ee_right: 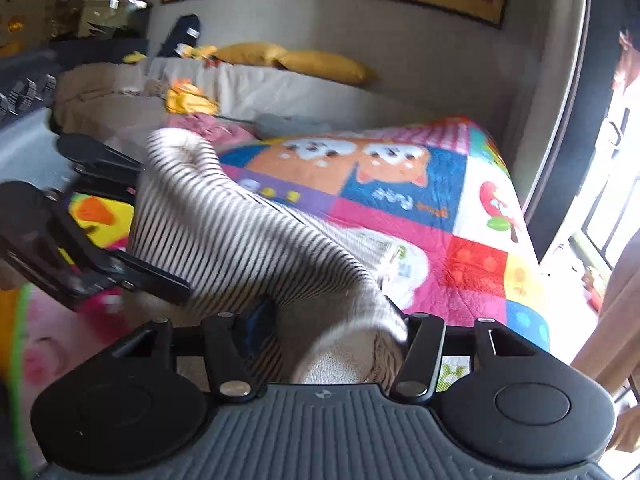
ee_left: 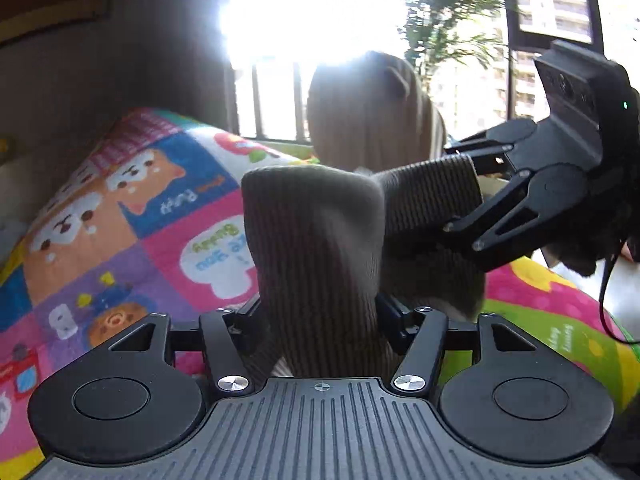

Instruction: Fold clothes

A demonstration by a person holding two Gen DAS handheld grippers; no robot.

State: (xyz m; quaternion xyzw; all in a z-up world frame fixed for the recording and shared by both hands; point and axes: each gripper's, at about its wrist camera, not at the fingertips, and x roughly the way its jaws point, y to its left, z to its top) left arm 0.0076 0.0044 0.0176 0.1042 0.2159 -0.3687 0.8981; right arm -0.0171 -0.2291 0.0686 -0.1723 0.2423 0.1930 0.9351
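A grey-and-white striped ribbed garment [ee_left: 312,232] hangs lifted above the bed, stretched between both grippers. In the left wrist view my left gripper [ee_left: 320,312] is shut on a thick bunch of it, and the cloth fills the gap between the fingers. At the right of that view my right gripper [ee_left: 456,188] clamps another rolled edge of the same cloth. In the right wrist view the striped garment [ee_right: 240,232] runs from my right gripper [ee_right: 332,328], shut on a folded bundle, up to my left gripper [ee_right: 164,226] at the left. The rest of the garment is hidden behind the folds.
A bright cartoon patchwork quilt [ee_right: 400,208] covers the bed under the garment. Beyond it lie a beige bed [ee_right: 280,88] with yellow pillows [ee_right: 320,64] and loose clothes [ee_right: 192,100]. A glaring window [ee_left: 312,12] is ahead of the left gripper, a curtain [ee_right: 616,320] at the right.
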